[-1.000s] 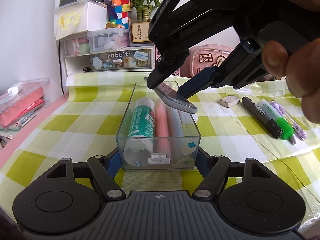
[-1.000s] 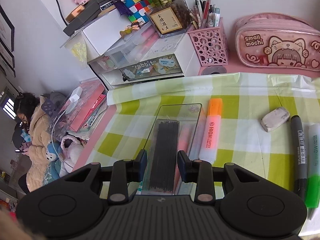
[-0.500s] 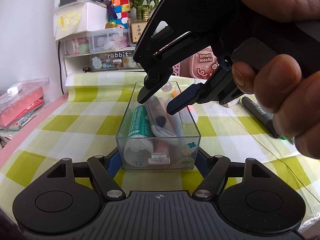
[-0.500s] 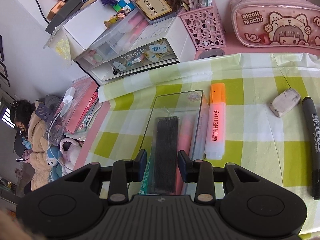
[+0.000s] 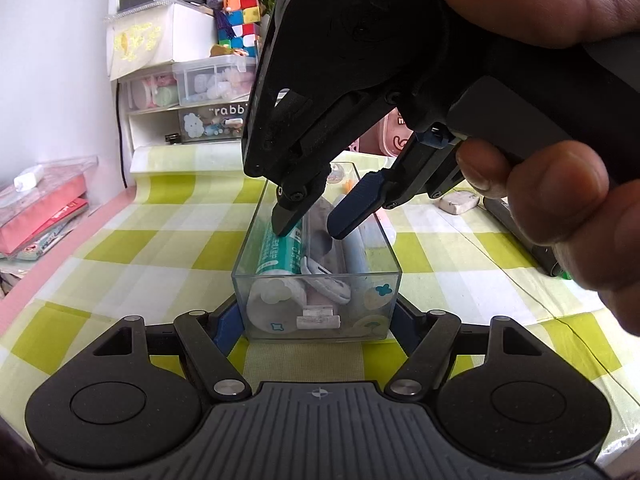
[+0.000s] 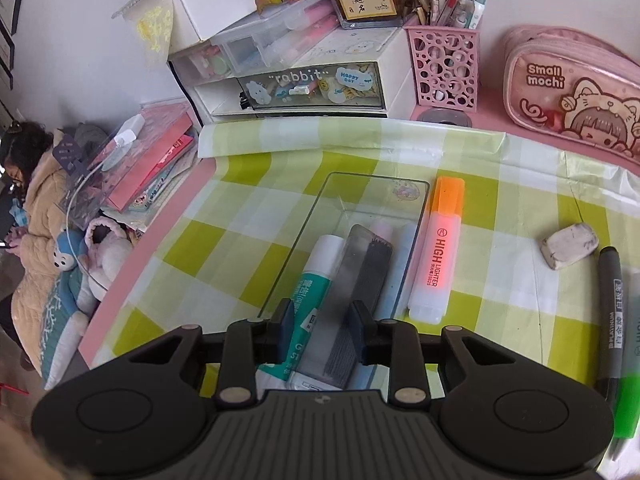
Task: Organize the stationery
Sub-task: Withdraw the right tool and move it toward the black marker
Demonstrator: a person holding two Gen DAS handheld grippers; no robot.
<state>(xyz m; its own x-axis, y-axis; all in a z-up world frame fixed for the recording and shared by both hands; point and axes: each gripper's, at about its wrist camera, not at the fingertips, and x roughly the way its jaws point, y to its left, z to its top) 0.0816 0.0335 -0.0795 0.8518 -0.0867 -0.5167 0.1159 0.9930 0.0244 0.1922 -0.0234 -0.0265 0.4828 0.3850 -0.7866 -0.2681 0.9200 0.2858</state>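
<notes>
We see left hand-held gripper point(image 5: 318, 320) pinching near end of clear organizer box point(image 5: 320, 300) on bench point(image 5: 120, 264). Right hand-held gripper point(image 6: 320, 330) jaws closing, lead refill case point(image 6: 356, 280) between them, lowered inside box. Box already has glue stick point(image 6: 316, 276), pastel markers. We judge roughly half done: orange highlighter point(image 6: 438, 248), eraser point(image 6: 570, 246), black marker point(image 6: 610, 312), green highlighter point(image 6: 630, 400) left outside.

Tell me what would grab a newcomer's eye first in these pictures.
Probably the right gripper, dipped into the clear box, its jaws closing around a flat lead case. The left gripper clamps the box's near end. Next, the orange highlighter lying just right of the box.
</notes>
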